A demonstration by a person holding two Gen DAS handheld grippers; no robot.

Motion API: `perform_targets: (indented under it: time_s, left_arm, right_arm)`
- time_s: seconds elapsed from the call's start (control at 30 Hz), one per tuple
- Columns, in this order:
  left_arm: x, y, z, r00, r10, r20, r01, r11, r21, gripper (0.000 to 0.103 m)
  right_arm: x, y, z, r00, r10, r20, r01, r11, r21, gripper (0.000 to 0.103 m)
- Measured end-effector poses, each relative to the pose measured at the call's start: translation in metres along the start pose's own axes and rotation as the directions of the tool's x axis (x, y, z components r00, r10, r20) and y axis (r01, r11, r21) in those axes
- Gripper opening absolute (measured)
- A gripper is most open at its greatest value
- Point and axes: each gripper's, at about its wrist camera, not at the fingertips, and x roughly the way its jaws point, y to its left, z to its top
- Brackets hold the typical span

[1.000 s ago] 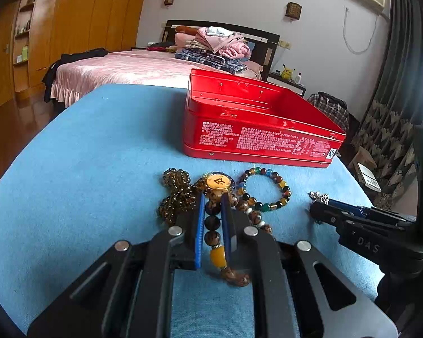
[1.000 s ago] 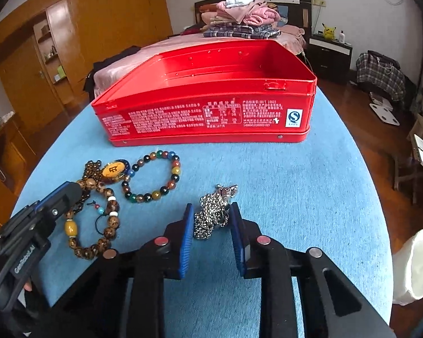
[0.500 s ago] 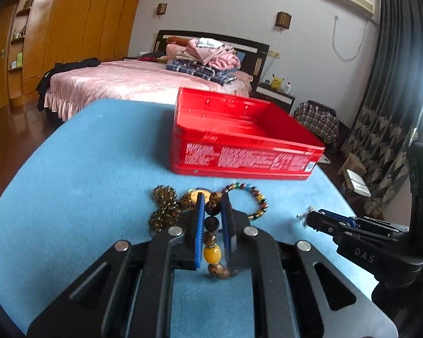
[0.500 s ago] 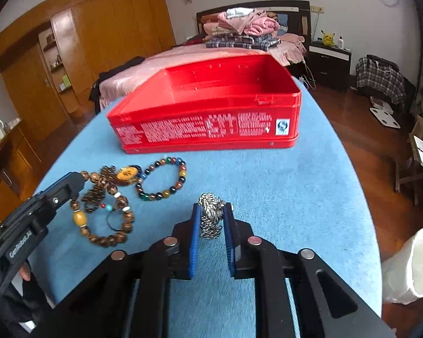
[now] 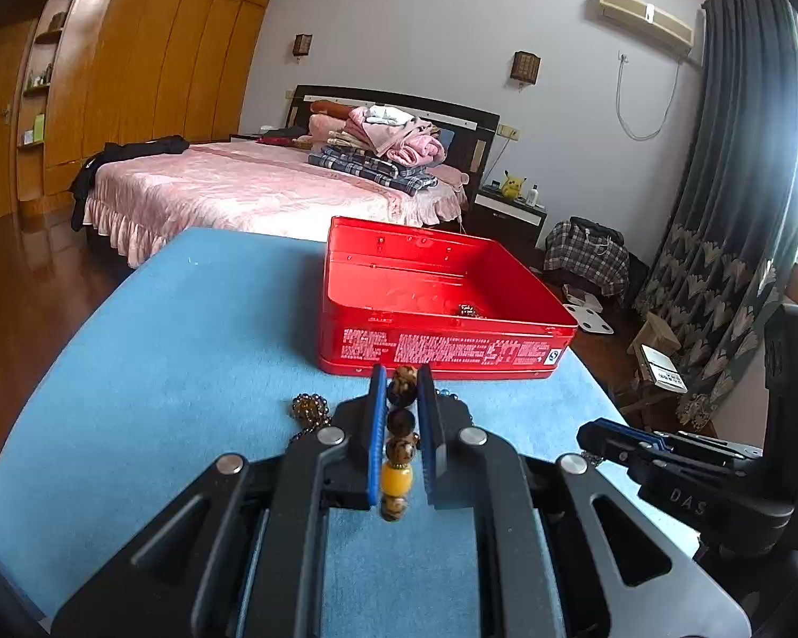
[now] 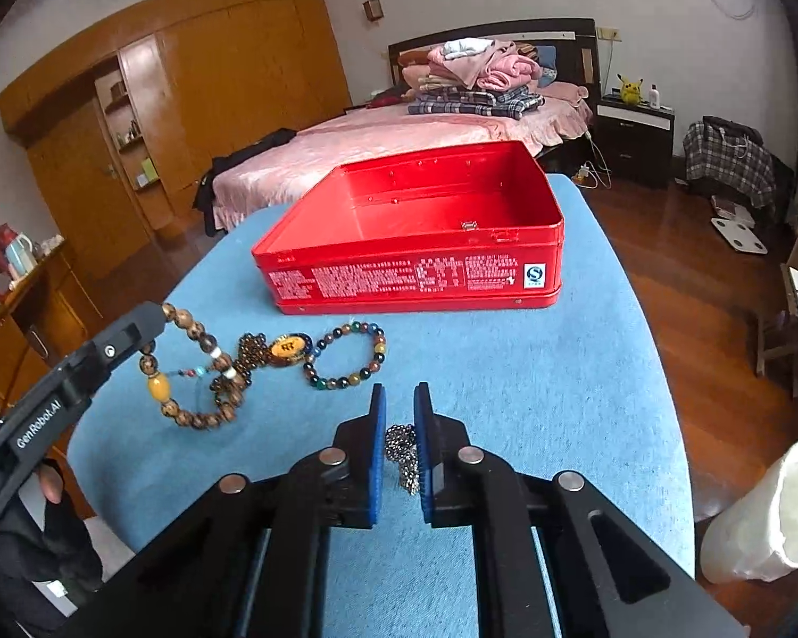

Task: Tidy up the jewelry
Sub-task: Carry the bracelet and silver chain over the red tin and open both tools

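"GenRobot.AI" is printed on the left gripper [image 6: 149, 327] and "DAS" on the right gripper [image 5: 593, 433]. The left gripper [image 5: 401, 388] is closed on a brown bead bracelet [image 5: 399, 441], lifted above the blue worktop [image 5: 186, 361]. The right gripper [image 6: 399, 404] pinches a silver chain [image 6: 404, 452]. The red tin [image 6: 415, 260], with white print, stands open beyond.

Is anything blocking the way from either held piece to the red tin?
Nothing visible. Left gripper grips the brown bead bracelet, right gripper the silver chain; only bare blue cloth precedes the open red tin.
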Motion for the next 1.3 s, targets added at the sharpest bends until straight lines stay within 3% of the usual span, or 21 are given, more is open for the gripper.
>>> perform_targets:
  time_s: [0.43, 0.9, 1.3]
  left_arm:
    - [0.010, -0.007, 0.033, 0.999, -0.012, 0.047, 0.012, 1.000, 0.005, 0.010]
    - [0.041, -0.015, 0.089, 0.991, -0.023, 0.129, 0.022, 1.000, 0.013, 0.010]
    - [0.107, -0.023, 0.115, 0.996, -0.019, 0.085, 0.014, 0.998, 0.066, 0.010]
  right_arm:
    - [-0.021, 0.006, 0.049, 0.994, 0.016, 0.104, -0.012, 0.999, -0.038, 0.010]
    - [-0.009, -0.001, 0.104, 0.984, 0.034, 0.176, -0.027, 0.999, -0.040, 0.010]
    - [0.033, -0.010, 0.153, 0.980, 0.033, 0.198, -0.019, 0.997, -0.071, 0.008]
